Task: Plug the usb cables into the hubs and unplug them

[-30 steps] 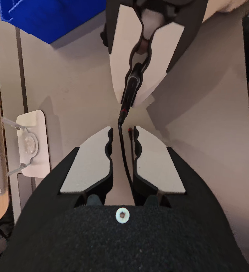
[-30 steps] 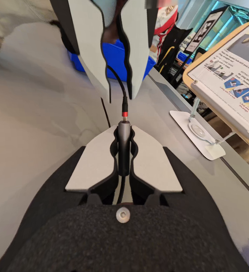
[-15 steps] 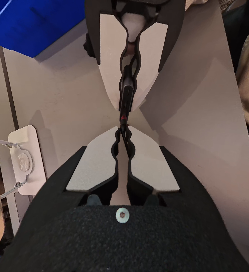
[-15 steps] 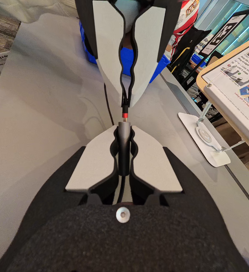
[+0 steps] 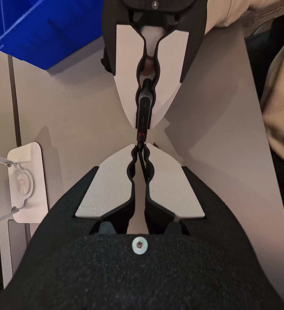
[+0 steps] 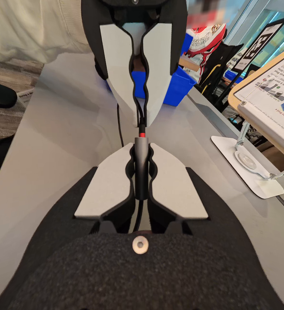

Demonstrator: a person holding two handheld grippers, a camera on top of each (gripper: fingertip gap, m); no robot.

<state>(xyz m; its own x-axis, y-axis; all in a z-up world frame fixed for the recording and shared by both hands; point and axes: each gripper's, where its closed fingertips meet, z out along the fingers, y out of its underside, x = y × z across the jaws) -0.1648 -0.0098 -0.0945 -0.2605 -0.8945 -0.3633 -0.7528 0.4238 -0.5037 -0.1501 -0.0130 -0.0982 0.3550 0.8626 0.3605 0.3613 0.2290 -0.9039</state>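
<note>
**Nose to nose over the table: hub braced, cable pinched at its plug**

Leftmost in the left wrist view, a white stand base (image 5: 27,182) sits at the table's (image 5: 74,107) edge with a blue bin (image 5: 42,28) at far left, both well clear of the work. Centred, the left gripper (image 5: 140,147) has its fingers pressed together on the black usb cable (image 5: 142,161) just behind the red-banded plug (image 5: 141,134), probably so the grip sits close enough to the connector to steer it without the cord buckling. Facing it from the far side, the right gripper (image 6: 140,146) pinches the slim grey hub (image 6: 141,161) lengthwise in its finger grooves, port end forward, which likely braces it against a straight push or pull. The plug meets the hub's near end in line; how deep it is seated I cannot tell. To the right, a tilted instruction board (image 6: 272,90) stands apart.
</note>
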